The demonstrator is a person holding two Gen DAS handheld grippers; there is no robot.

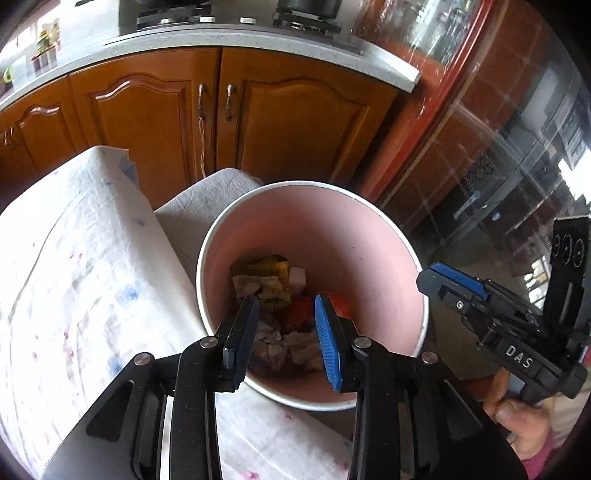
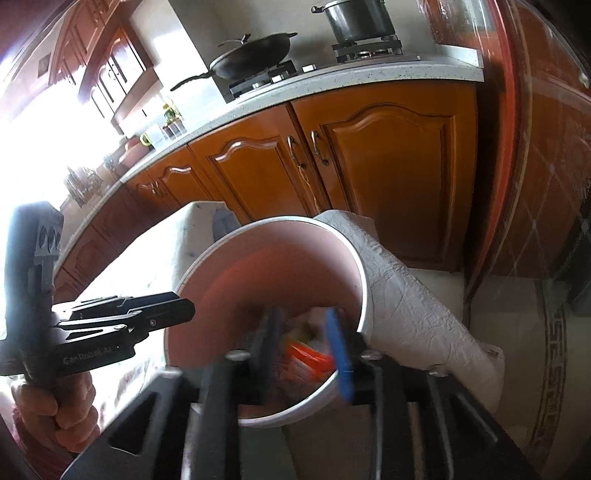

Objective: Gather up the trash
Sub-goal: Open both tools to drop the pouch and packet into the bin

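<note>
- Black fingers of the left gripper (image 1: pixel 286 325) fill the near edge of its own view, blue pads parted a moderate way with nothing between them, hovering over the mouth of the bin (image 1: pixel 388 266).
- Right gripper (image 2: pixel 306 347) is blurred in its own camera; its 2 fingers stand apart over the bin's near right rim, and no pad presses on anything.
- From the left wrist view the right gripper (image 1: pixel 448 284) reaches in from the right, just beside the bin's rim, held by a hand (image 1: pixel 517 410).
- From the right wrist view the left gripper (image 2: pixel 177 314) comes in from the left, its hand (image 2: pixel 55 410) below it.
- Trash (image 1: pixel 273 288) lies at the bottom of the bin: crumpled yellow and pale wrappers, an orange-red piece, whitish scraps.
- Round, with a pink inside and white rim, the bin opens upward, its long axis upright.
- White stained cloth (image 1: pixel 74 258) covers the surface to the left, touching the bin; a cloth-covered roll (image 2: pixel 413 302) lies just beside it.
- Wooden cabinets (image 1: pixel 147 118) stand far behind under a pale counter (image 2: pixel 332 88) with a wok (image 2: pixel 255 51) and pot (image 2: pixel 358 18) on a stove.
</note>
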